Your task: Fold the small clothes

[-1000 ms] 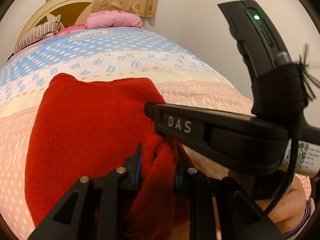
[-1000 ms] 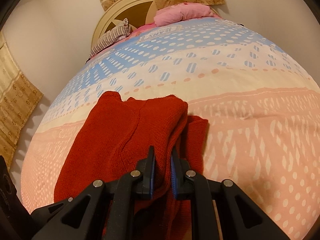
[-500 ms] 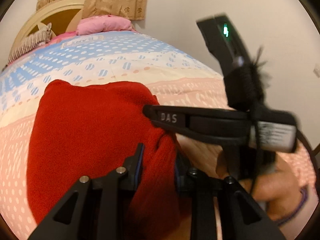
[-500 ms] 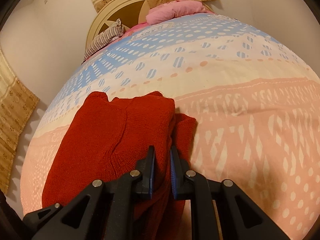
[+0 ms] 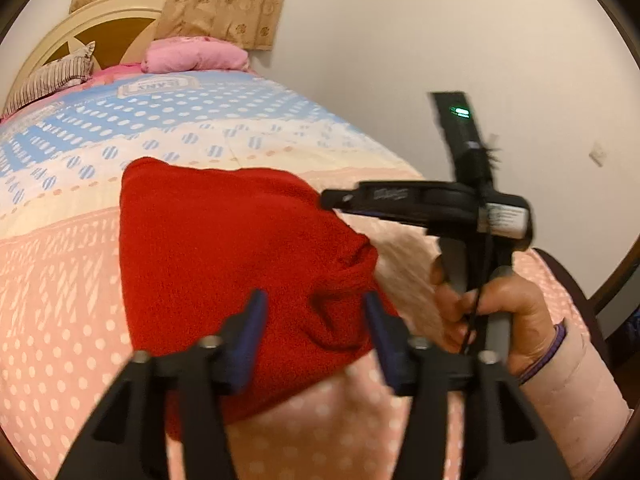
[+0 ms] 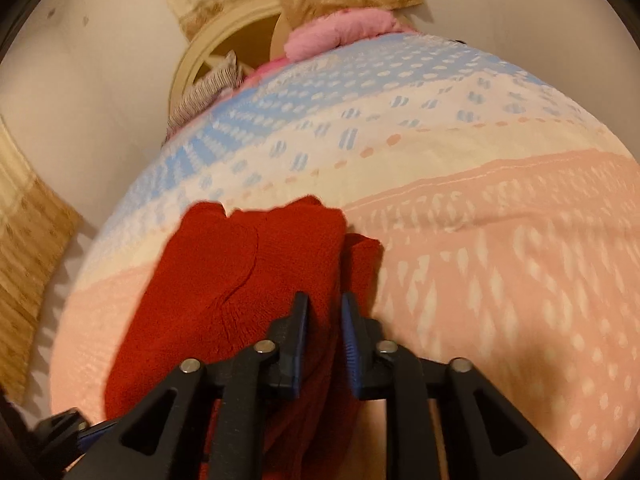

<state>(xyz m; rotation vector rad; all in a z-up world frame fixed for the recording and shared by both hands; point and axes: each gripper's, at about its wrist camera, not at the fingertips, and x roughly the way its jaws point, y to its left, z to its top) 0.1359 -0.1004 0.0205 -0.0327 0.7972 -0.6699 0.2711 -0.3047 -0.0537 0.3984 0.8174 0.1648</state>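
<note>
The left gripper (image 5: pixel 314 312) stands with its jaws wide apart; they have just been opening, and the near edge of the red knitted garment (image 5: pixel 224 248) lies between the blue pads without either one pressing on it. The right gripper (image 6: pixel 324 316) shows a narrower gap; its jaws have also just been opening, and a fold of the same red garment (image 6: pixel 248 280) runs up between its fingers, which look slightly clear of the cloth on both sides.

In the left wrist view the right gripper's black body (image 5: pixel 440 208) sits to the right of the garment, with its tip at the garment's far right corner, and a hand (image 5: pixel 492 312) grips its handle, a purple band at the wrist.

The garment lies folded into a compact, roughly rectangular shape on the bedspread (image 5: pixel 60 280), on the pink spotted band near the cameras, with its far edge reaching the cream stripe. In the right wrist view a narrow strip of red sticks out along the garment's right side.

Farther off, the bedspread turns blue with pale dots. A pink pillow (image 5: pixel 192 54) and a striped pillow (image 5: pixel 56 76) rest against the cream headboard (image 5: pixel 100 12), with patterned curtains (image 5: pixel 224 0) above.
</note>
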